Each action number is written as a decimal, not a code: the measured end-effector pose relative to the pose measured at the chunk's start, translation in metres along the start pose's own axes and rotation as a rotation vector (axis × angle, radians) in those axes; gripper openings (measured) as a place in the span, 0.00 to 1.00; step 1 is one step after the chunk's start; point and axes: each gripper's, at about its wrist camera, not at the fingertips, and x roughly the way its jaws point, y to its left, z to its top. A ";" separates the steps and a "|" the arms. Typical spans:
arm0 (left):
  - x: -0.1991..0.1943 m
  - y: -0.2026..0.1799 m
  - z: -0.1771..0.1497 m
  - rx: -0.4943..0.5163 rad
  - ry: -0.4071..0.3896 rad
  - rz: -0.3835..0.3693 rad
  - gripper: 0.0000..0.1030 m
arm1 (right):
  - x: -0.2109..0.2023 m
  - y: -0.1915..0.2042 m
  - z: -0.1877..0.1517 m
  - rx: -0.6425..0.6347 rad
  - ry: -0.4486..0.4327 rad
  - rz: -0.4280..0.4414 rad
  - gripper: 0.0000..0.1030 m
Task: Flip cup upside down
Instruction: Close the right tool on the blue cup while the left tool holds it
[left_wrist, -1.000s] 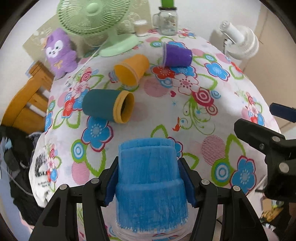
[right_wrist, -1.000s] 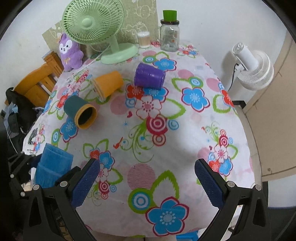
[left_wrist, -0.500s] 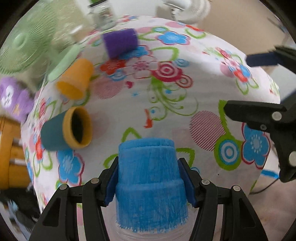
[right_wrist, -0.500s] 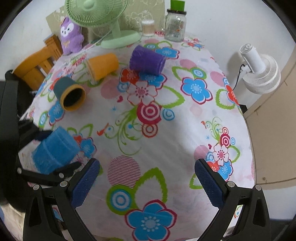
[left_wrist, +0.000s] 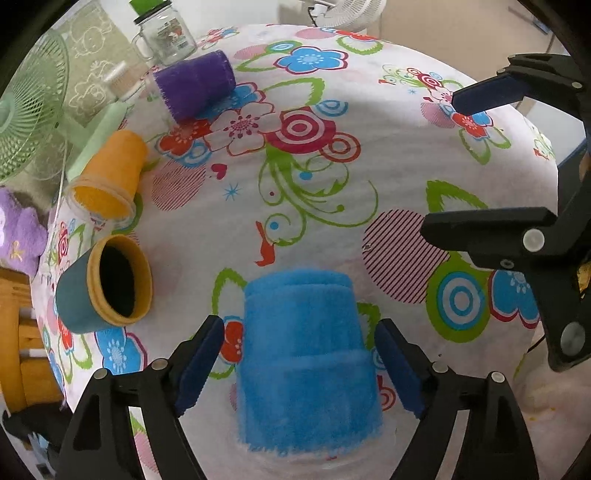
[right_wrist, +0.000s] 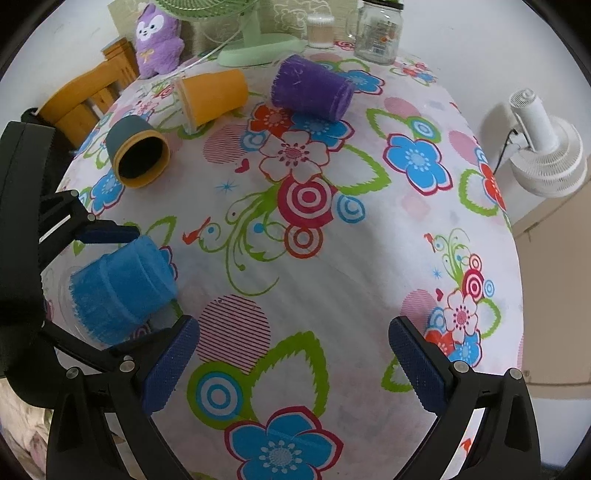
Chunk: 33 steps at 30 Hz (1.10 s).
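Blue cup (left_wrist: 303, 354) sits between the left gripper (left_wrist: 299, 365) jaws, which are spread with gaps either side.
Its clear rim is cut off below; right gripper (right_wrist: 291, 365) gapes wide, holding nothing, over the tablecloth (right_wrist: 369, 258).

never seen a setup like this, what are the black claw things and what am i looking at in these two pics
No robot: a person holds two handheld grippers, each carrying a fisheye camera looking out along its jaws. One picture is from the left gripper, one from the right gripper. On the flowered tablecloth the blue cup stands bottom-up between the left jaws, which are open with gaps either side. The teal cup, orange cup and purple cup lie on their sides. The right jaws are open and empty.
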 end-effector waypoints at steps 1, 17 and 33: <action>-0.004 0.002 -0.001 -0.019 0.002 -0.001 0.83 | -0.002 0.001 0.001 -0.009 -0.001 0.005 1.00; -0.079 0.024 -0.051 -0.517 -0.049 -0.001 0.90 | -0.046 0.049 0.032 -0.458 -0.049 0.234 1.00; -0.038 0.010 -0.074 -0.865 0.007 -0.048 0.90 | 0.011 0.075 0.040 -0.998 -0.016 0.491 0.90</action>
